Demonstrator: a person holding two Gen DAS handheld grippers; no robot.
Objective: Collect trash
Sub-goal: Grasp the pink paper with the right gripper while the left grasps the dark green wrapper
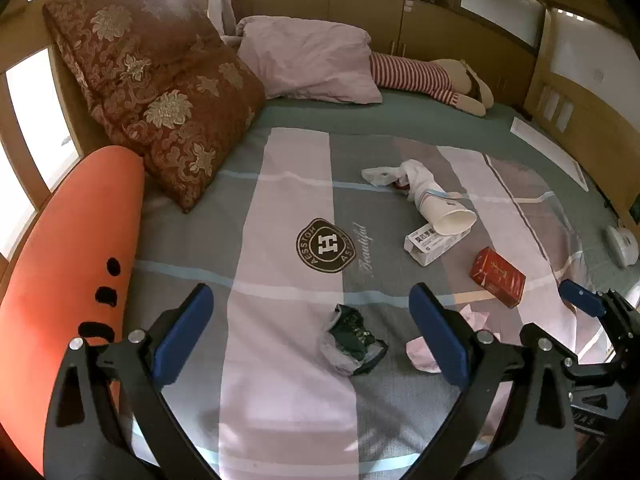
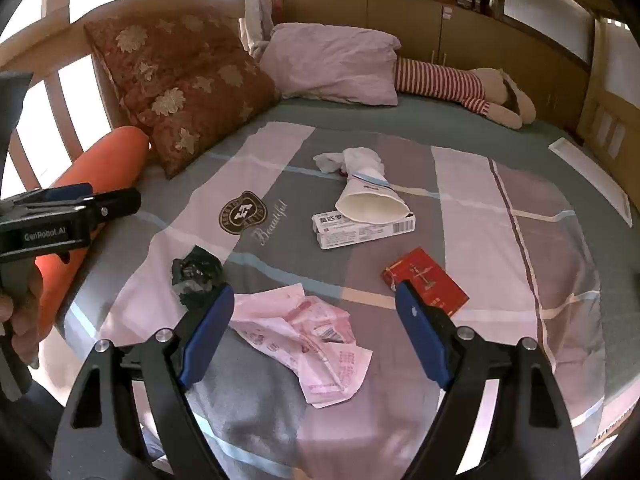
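I had both grippers, left [image 1: 310, 320] and right [image 2: 314, 312], spread empty; best to drop left onto the wrapper [image 1: 354, 340] at lower centre and pinch its crumpled bulk, not the sheet [image 1: 280, 208].

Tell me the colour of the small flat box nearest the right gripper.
Red with gold print: the small box, clearest in the right wrist view.
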